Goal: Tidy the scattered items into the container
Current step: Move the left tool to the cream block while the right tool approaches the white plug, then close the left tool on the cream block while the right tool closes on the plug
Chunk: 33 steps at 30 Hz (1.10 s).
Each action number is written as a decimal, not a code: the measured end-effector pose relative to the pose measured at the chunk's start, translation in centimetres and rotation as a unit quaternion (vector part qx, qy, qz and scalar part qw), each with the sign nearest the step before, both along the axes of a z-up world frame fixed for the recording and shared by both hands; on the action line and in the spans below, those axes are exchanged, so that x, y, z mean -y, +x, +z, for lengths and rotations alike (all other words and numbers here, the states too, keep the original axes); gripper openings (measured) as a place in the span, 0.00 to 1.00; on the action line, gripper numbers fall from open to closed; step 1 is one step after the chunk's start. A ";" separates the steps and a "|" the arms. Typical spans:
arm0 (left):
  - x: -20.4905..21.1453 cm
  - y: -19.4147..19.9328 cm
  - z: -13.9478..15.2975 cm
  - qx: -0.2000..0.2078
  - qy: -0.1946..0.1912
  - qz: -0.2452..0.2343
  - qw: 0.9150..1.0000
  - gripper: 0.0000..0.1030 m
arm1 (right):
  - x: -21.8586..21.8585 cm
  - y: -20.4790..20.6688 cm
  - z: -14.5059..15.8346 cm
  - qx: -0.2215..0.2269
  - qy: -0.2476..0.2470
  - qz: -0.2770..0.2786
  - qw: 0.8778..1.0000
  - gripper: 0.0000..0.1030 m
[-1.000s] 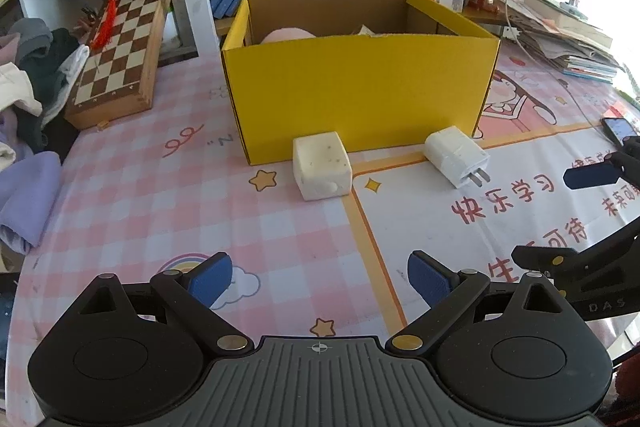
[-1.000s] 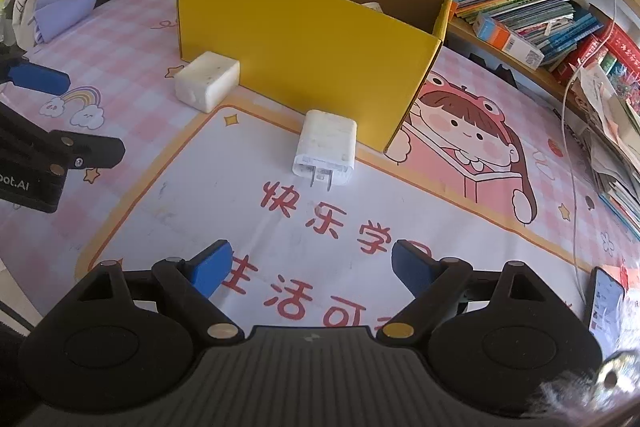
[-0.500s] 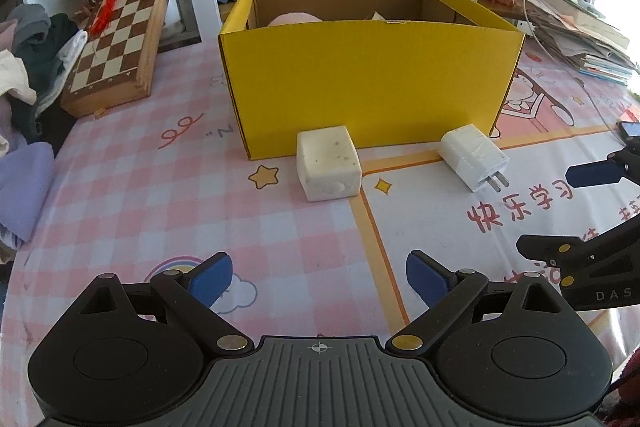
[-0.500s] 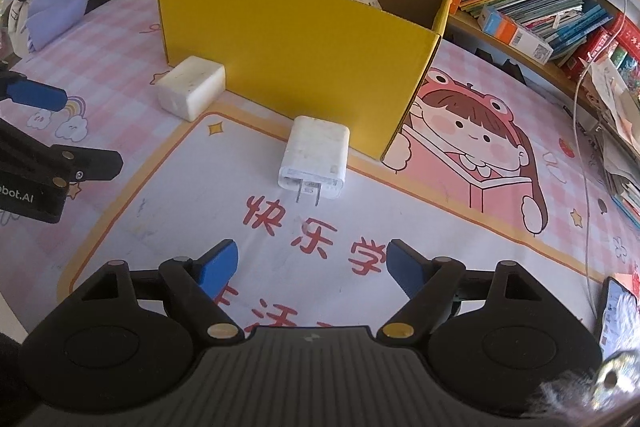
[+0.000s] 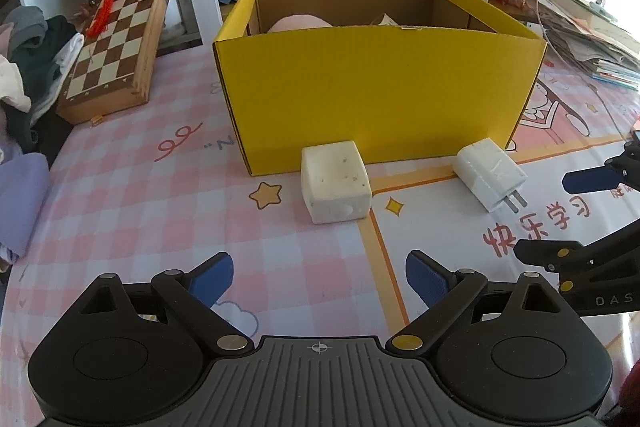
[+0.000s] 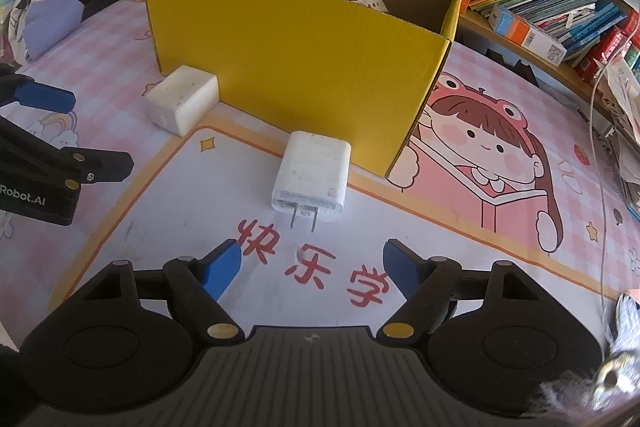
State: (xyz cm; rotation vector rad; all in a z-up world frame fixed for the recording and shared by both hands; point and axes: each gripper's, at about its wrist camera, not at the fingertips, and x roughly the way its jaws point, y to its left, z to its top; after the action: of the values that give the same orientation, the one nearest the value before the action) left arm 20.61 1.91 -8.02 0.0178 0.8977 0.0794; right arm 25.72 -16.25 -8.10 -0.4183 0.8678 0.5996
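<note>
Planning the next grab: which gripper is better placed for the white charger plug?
Right. The right gripper is open, with the charger plug centred just ahead; the left gripper faces the white block.

One yellow box (image 5: 376,99) — one charger (image 6: 310,177) — one white block (image 5: 334,181).

The table surface (image 5: 120,195) is covered by a pink checked mat printed with cartoon figures and red characters. An open yellow cardboard box (image 5: 376,99) is seated on it. A white speckled block (image 5: 334,183) and a white two-pin charger plug (image 6: 312,175) are laid just before the box's front wall. A wooden chessboard case (image 5: 116,51) and heaped clothing (image 5: 24,75) are found at the left edge.
</note>
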 end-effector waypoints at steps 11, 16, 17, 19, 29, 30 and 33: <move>-0.1 2.4 -0.6 -0.002 0.000 -0.003 1.000 0.85 | -1.0 1.8 -0.4 -0.003 0.002 0.005 1.000 0.69; 0.0 3.9 -1.0 -0.003 0.000 -0.007 1.000 0.79 | -1.4 2.8 -0.7 -0.004 0.000 0.006 1.000 0.69; 0.1 4.1 -1.1 -0.003 0.000 -0.008 1.000 0.78 | -1.5 3.0 -0.8 -0.006 -0.001 0.007 1.000 0.69; 0.1 4.7 -1.3 -0.003 0.000 -0.010 1.000 0.76 | -1.7 3.2 -1.0 -0.008 -0.001 0.008 1.000 0.68; -0.5 6.0 -2.1 -0.011 -0.019 -0.004 1.000 0.58 | -1.9 4.0 -1.2 -0.007 0.011 0.006 1.000 0.65; -0.4 5.9 -2.0 -0.010 -0.019 -0.008 1.000 0.52 | -1.9 4.0 -1.2 -0.008 0.012 0.006 1.000 0.64; -0.3 5.8 -1.9 -0.007 -0.021 -0.018 1.000 0.41 | -1.9 4.0 -1.1 -0.010 0.014 0.005 1.000 0.63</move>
State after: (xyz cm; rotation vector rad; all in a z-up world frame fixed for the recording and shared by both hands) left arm 26.38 2.17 -9.94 -0.0052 0.9132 0.0268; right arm 29.73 -14.38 -9.25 -0.3915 0.8753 0.6254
